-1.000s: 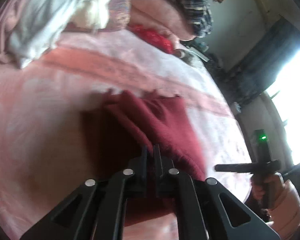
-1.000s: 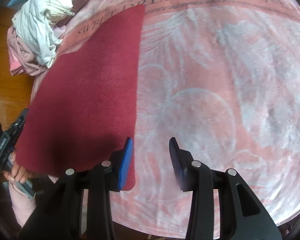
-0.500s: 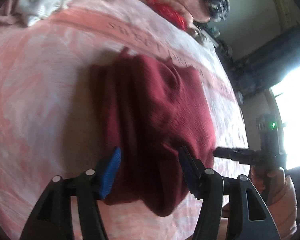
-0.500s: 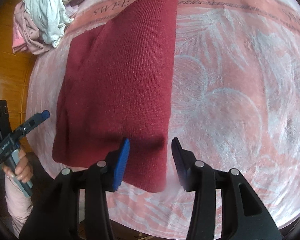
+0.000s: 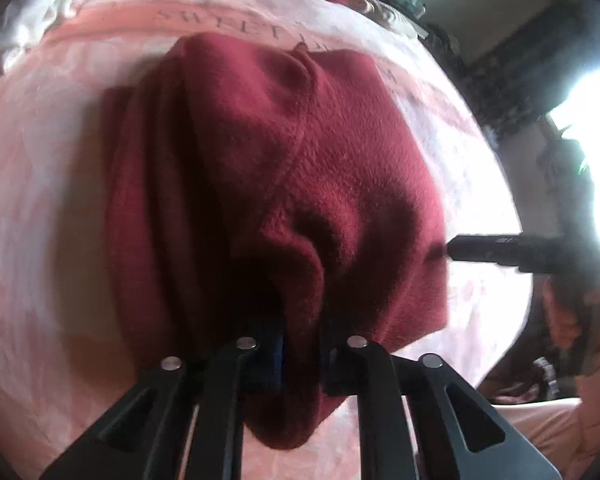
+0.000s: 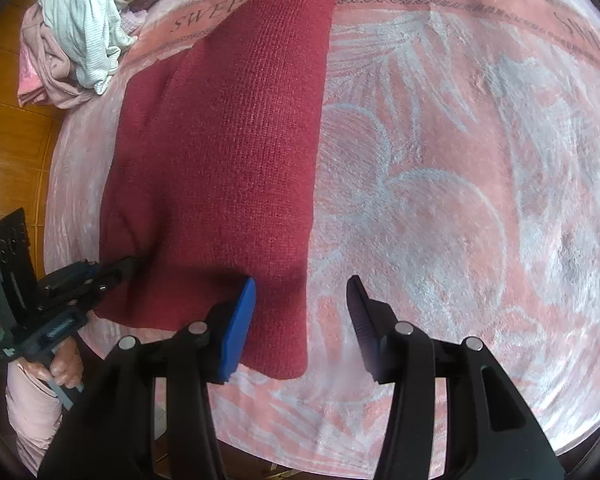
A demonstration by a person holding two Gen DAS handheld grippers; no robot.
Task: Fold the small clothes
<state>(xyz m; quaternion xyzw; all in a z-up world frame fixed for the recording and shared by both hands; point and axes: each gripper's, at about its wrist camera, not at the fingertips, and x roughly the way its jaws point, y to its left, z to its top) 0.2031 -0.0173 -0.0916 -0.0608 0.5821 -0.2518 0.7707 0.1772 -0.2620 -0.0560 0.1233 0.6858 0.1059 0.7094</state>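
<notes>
We are partway through folding a maroon knit garment [image 6: 220, 168], which lies already doubled into a long panel on the pink blanket [image 6: 440, 200] of the bed, filling the left half of the right wrist frame from the "SWEET DREAM" lettering at the top down to the lower centre. The step in hand looks to us like taking hold of its near left edge for the next fold.

Our left gripper [image 5: 300, 350], at the bottom centre of the left wrist frame, has its jaws drawn close together with a bunched ridge of the maroon fabric pinched between them; cloth mounds up just above the jaws and hangs below them. Seen from the right wrist, it meets the garment's left edge in the lower left of the frame.

Our right gripper [image 6: 302, 324] has its jaws wide apart and holds nothing; its blue-padded left finger sits over the garment's near right corner, the other over bare blanket.

Next, we judge, the right jaws must close on that corner so both ends lift together, evenly. A heap of pale clothes [image 6: 80, 28] waits in the upper left.
</notes>
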